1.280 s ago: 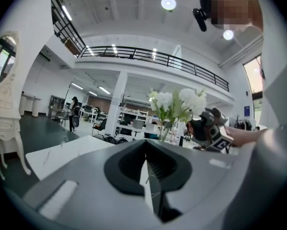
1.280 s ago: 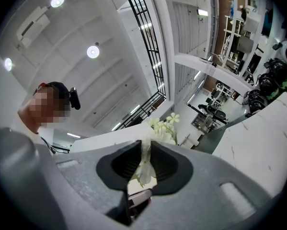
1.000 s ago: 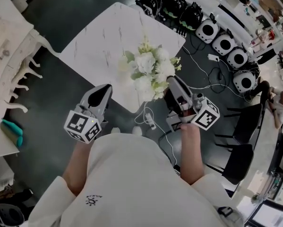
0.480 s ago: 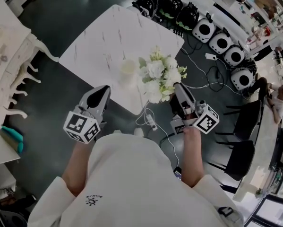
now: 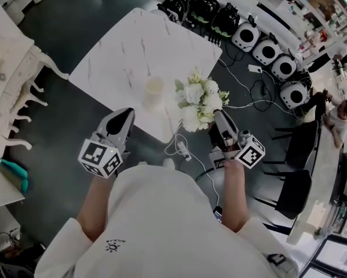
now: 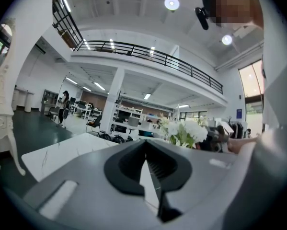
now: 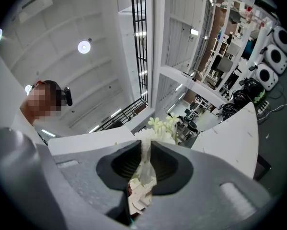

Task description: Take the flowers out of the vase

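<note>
The bunch of white flowers with green leaves (image 5: 198, 99) hangs over the table's near right edge, clear of the pale vase (image 5: 154, 89) that stands to its left on the white marble table (image 5: 121, 51). My right gripper (image 5: 216, 114) is shut on the stems just below the blooms. In the right gripper view the pale wrapped stems (image 7: 146, 169) sit pinched between the jaws of the right gripper (image 7: 147, 147), with blossoms (image 7: 161, 127) beyond the tips. My left gripper (image 5: 125, 113) is shut and empty, near the table's front corner. The left gripper view shows its jaws meeting (image 6: 144, 153), and the flowers (image 6: 186, 131) off to the right.
Cables and a power strip (image 5: 185, 150) lie on the dark floor below the table corner. White round devices (image 5: 274, 54) and black helmets (image 5: 205, 7) line the floor at the back. Black chairs (image 5: 300, 155) stand at right, white carved furniture (image 5: 11, 68) at left.
The right gripper has carried the flowers rightwards and down, away from the vase. The vase, earlier hidden under the blooms, now stands alone. The left gripper has barely shifted.
</note>
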A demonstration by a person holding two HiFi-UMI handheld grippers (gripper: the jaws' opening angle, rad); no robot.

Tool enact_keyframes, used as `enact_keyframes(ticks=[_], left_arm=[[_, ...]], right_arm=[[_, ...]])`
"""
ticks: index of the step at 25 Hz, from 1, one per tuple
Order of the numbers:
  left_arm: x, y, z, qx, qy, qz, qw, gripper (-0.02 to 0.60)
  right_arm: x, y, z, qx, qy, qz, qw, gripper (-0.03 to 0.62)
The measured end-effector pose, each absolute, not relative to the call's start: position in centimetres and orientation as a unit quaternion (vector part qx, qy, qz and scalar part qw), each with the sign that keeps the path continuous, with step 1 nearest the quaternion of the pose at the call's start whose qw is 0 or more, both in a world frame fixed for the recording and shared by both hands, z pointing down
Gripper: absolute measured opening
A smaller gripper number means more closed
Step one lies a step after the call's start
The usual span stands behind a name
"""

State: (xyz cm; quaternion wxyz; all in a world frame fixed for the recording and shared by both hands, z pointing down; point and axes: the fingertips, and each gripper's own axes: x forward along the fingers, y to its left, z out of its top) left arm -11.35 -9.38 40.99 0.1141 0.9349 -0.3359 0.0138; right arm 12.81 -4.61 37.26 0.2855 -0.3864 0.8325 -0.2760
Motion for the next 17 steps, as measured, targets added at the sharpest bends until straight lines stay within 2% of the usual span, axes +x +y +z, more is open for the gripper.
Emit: enact_keyframes(ticks=[17], left_arm=[[-10.59,-9.60,41.96,0.936,-0.330,0.010,0.118,-0.011]], right_arm=[[13.26,-4.95,38.04,-0.387,0.835,-0.266,0.287,0.057]])
